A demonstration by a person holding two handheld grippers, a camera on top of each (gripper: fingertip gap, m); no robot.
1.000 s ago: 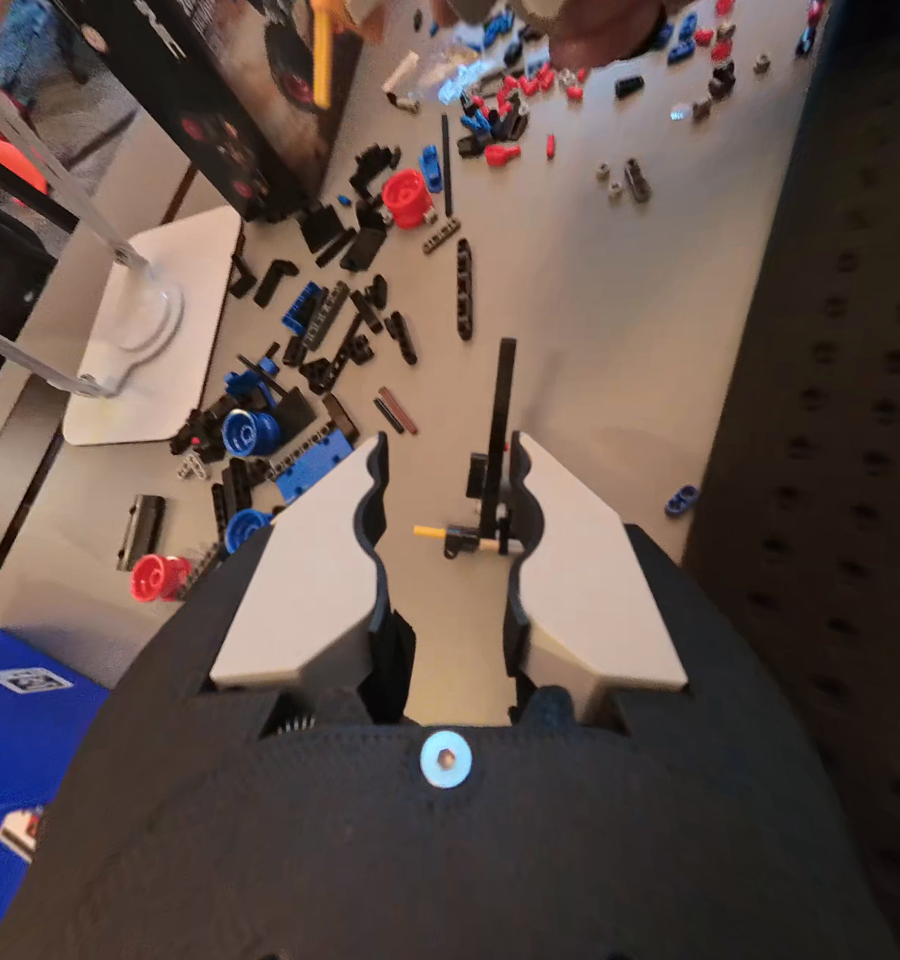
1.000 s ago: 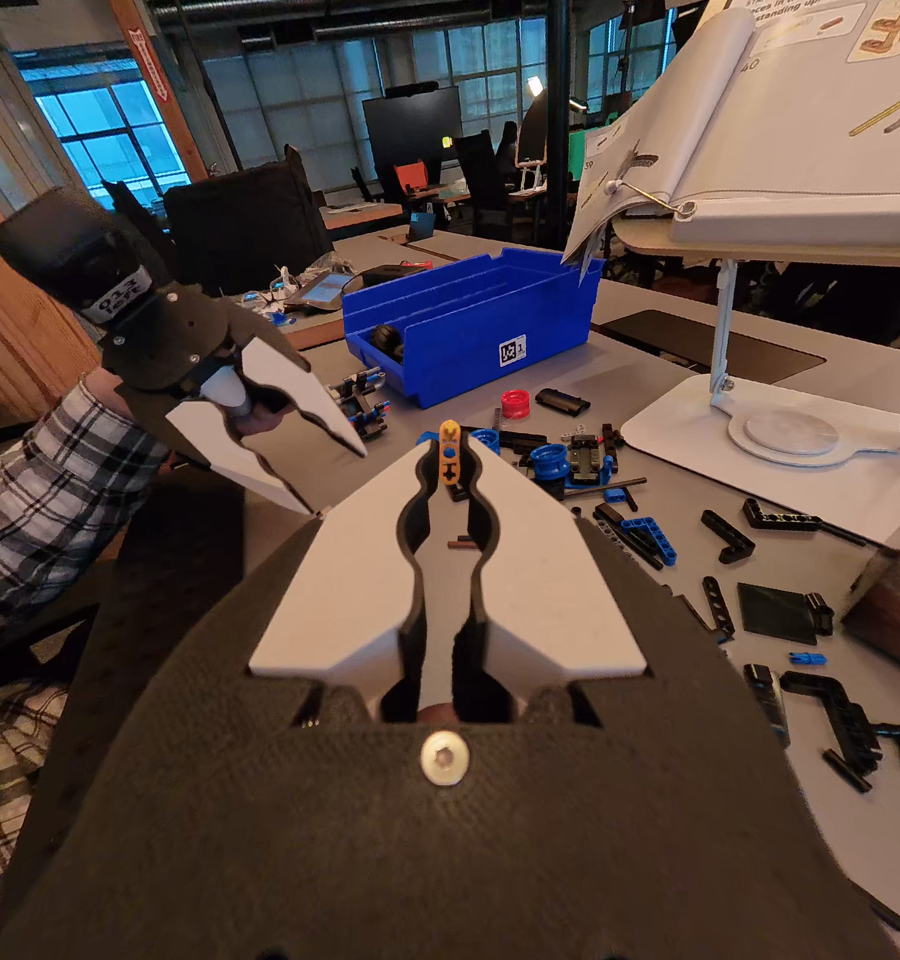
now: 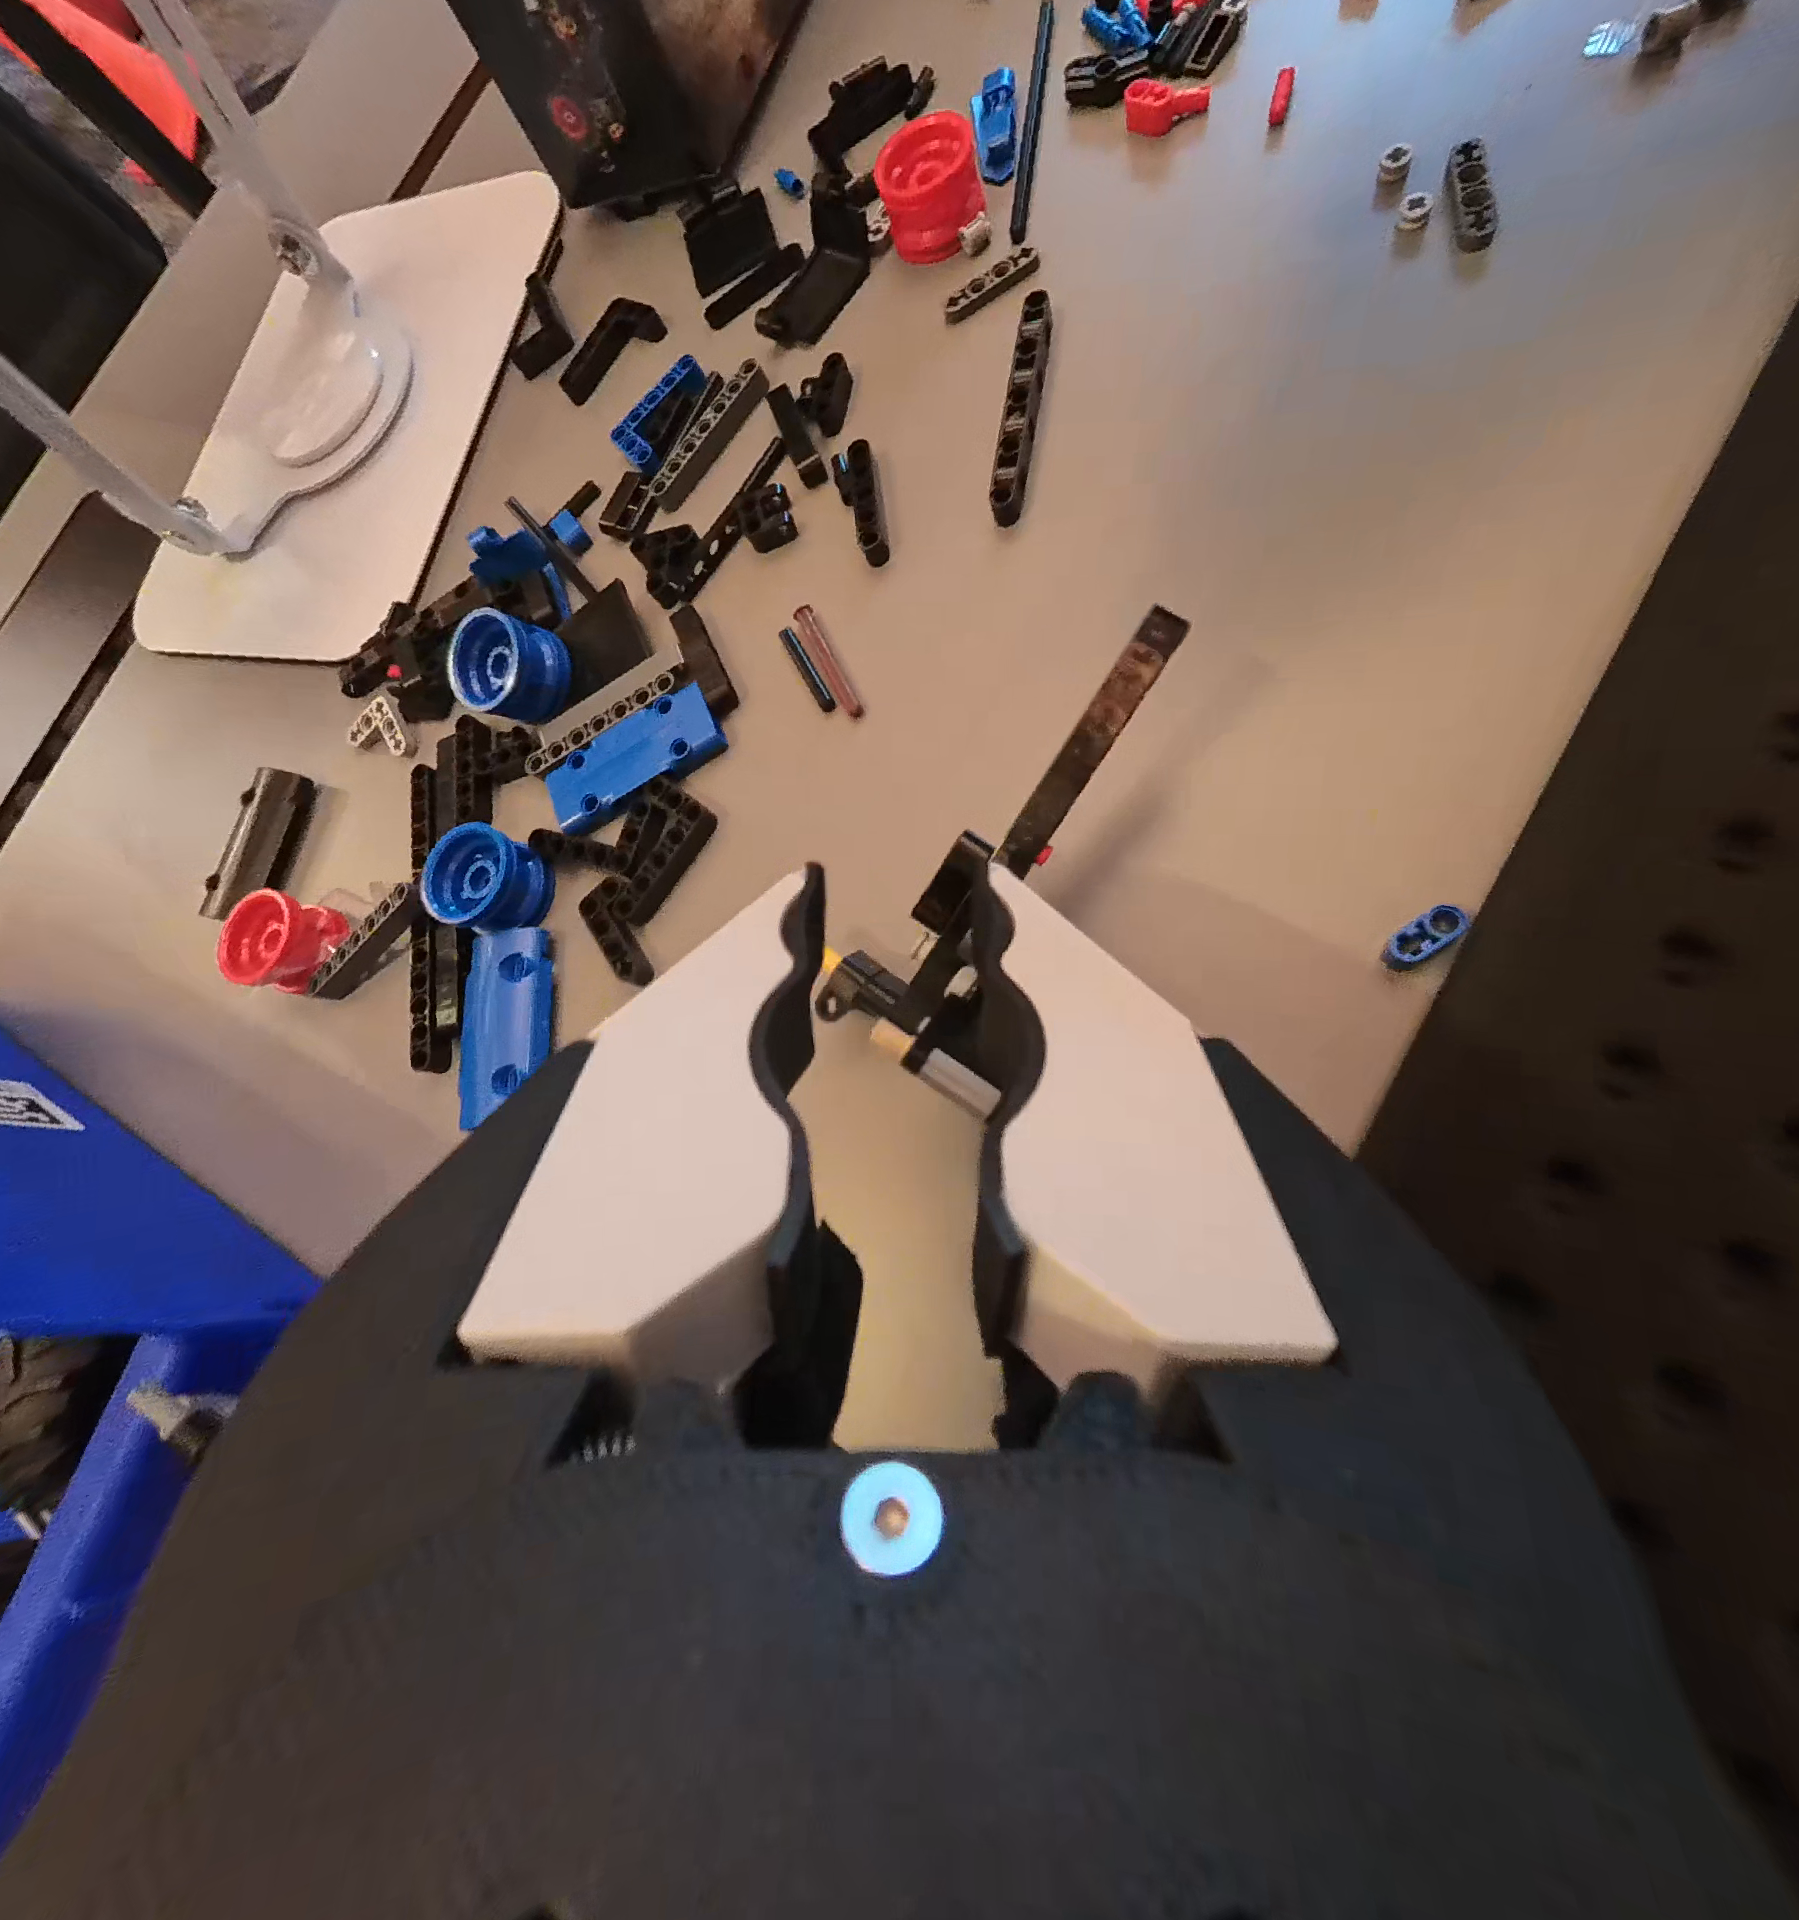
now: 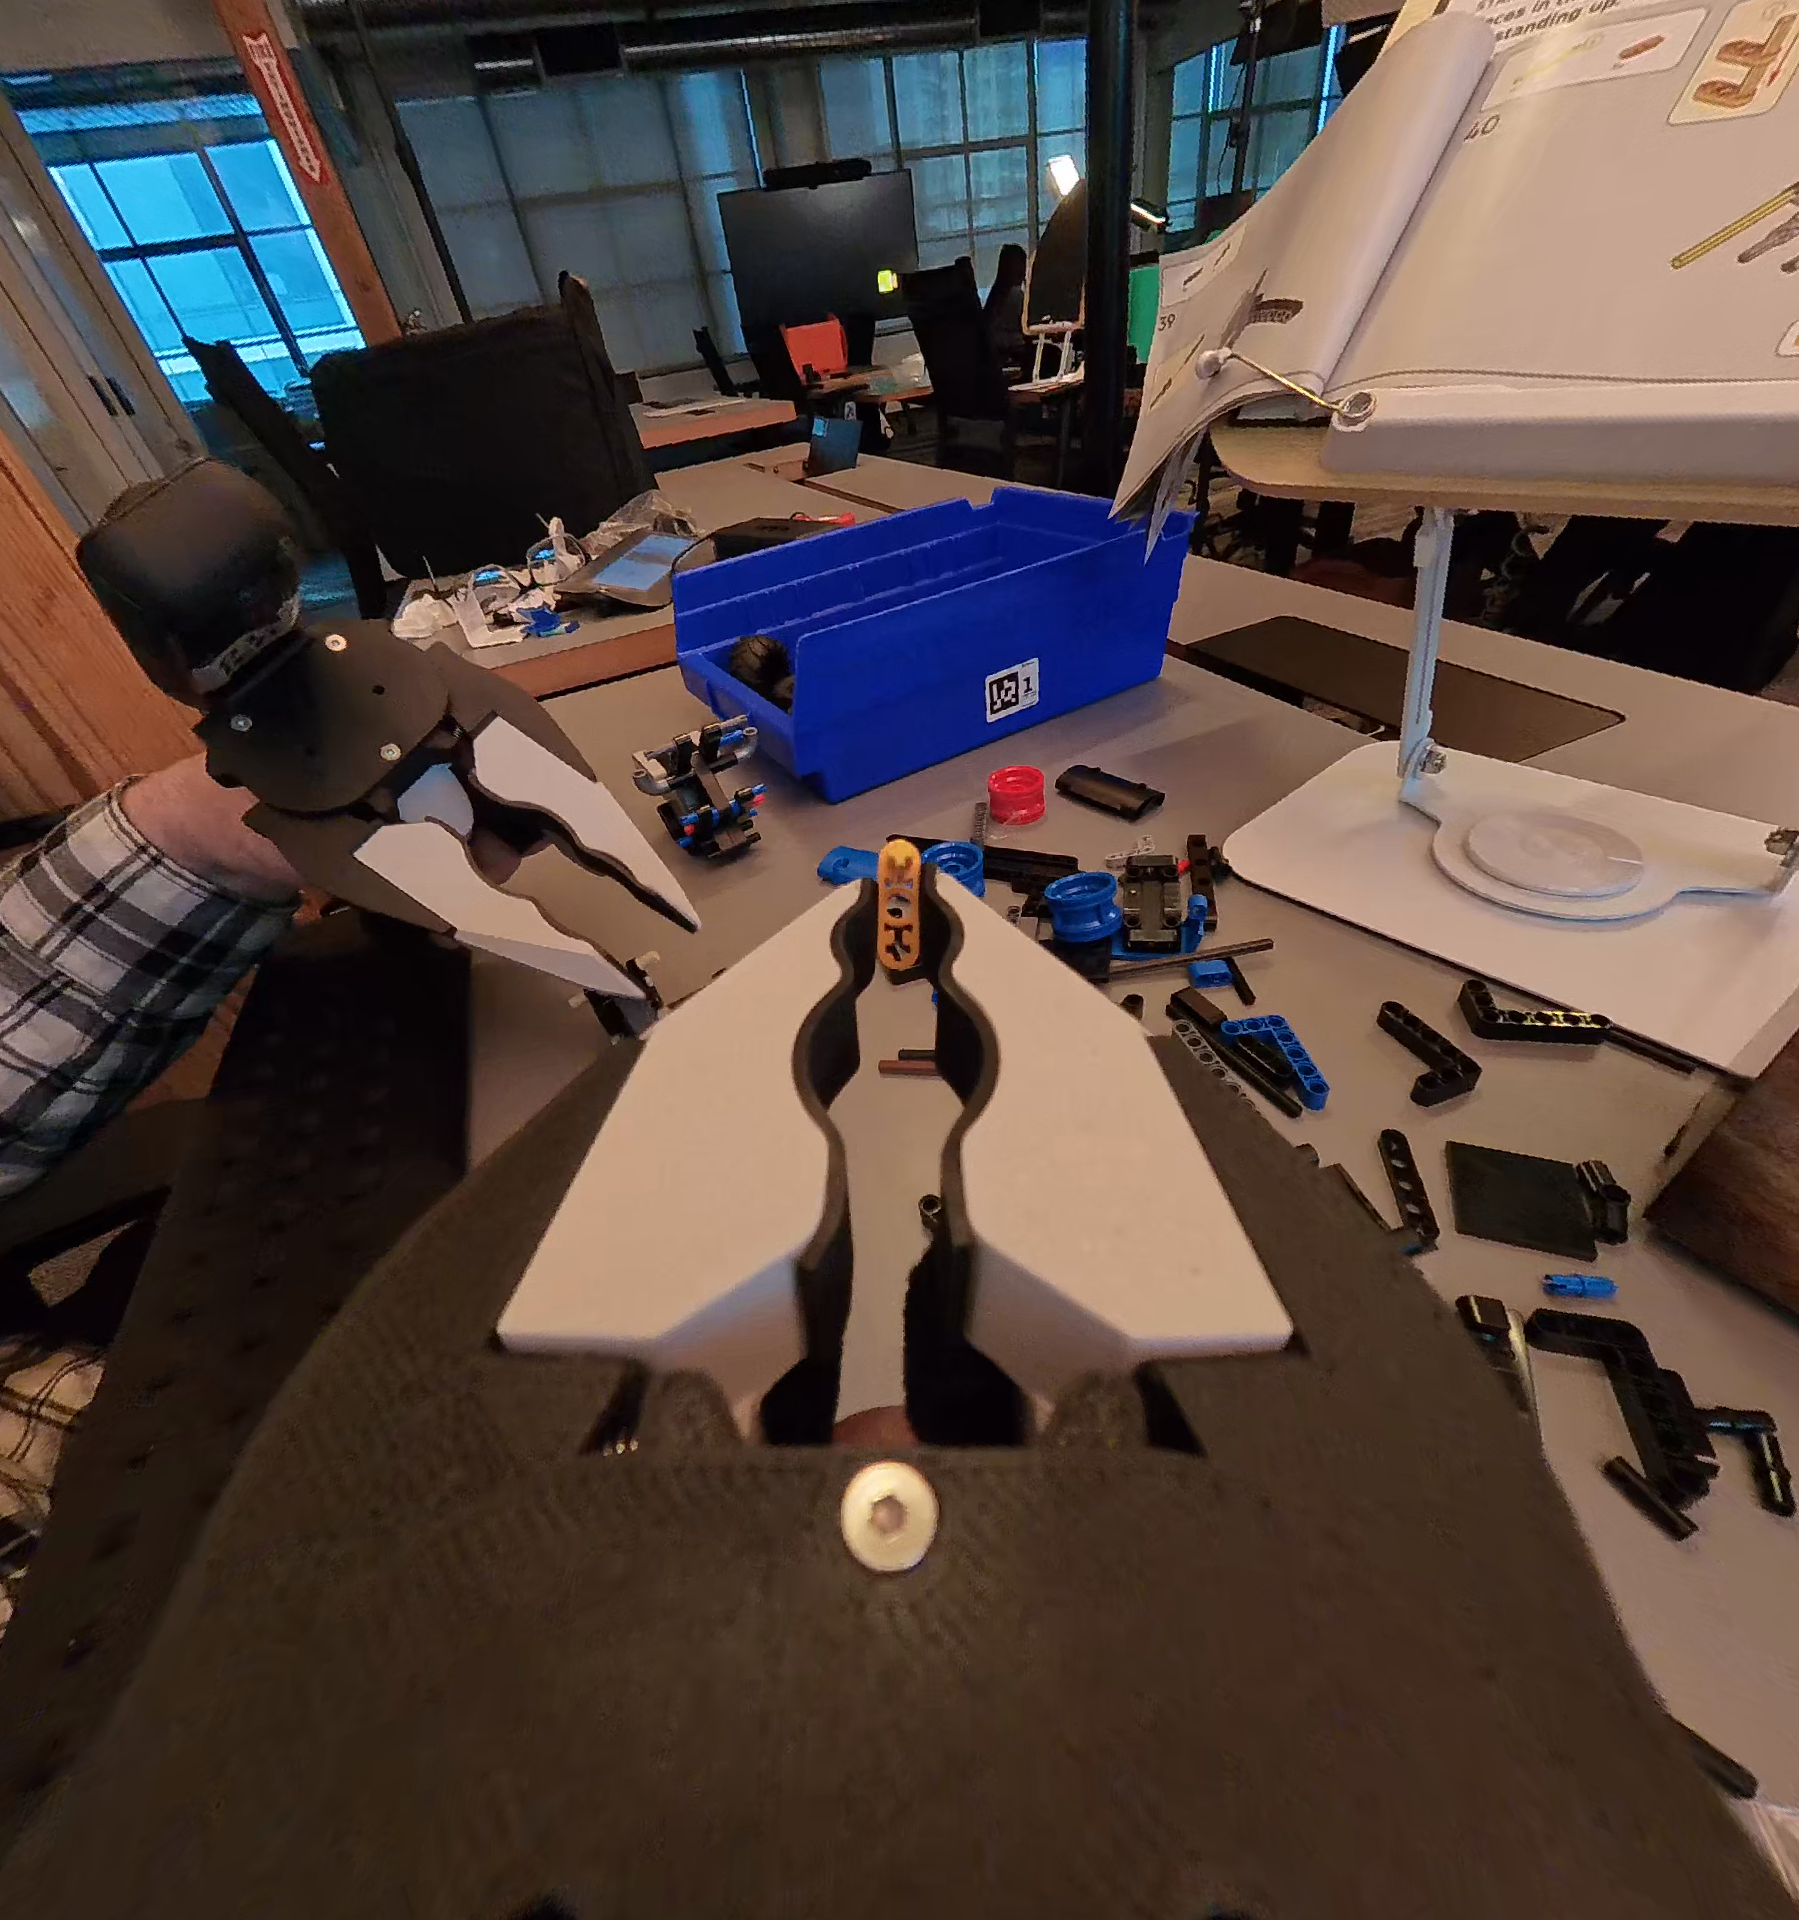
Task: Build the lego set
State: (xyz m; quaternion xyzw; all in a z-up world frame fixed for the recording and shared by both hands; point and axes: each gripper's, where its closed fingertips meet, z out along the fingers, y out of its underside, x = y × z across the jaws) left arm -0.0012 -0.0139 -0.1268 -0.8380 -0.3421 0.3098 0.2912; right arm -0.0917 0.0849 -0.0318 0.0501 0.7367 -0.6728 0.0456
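An open office with big windows sits behind a grey surface [image 4: 1290, 727] strewn with loose black, blue and red pieces, with a blue bin [image 4: 926, 634] at the far side and an instruction book [image 4: 1601, 260] propped on a white stand [image 4: 1497, 862].

I judge I am in the middle of a joining step: one small part in each hand, ready to be brought together. My right tongs [image 4: 900, 914] are clamped on a small orange link [image 4: 898, 909], held upright at the very tips with its holes facing me. My left tongs [image 3: 900, 935] stand partly apart, and a small black assembly [image 3: 936, 956] rests against the inner face of one finger, with a long black beam [image 3: 1103, 738] reaching out past the tips and a yellow and tan pin end [image 3: 890, 1034] poking across the gap. Whether the left tongs truly grip it or only cradle it, I cannot tell.

In the right wrist view, my left tongs [image 4: 656, 966] hang near the front edge of the surface, to the left of the orange link and a little apart from it.

The next move, as I read it, calls for turning the link so that one hole lines up with the pin end, then pressing straight on while the left side holds steady. A loose hold there could let the assembly twist.
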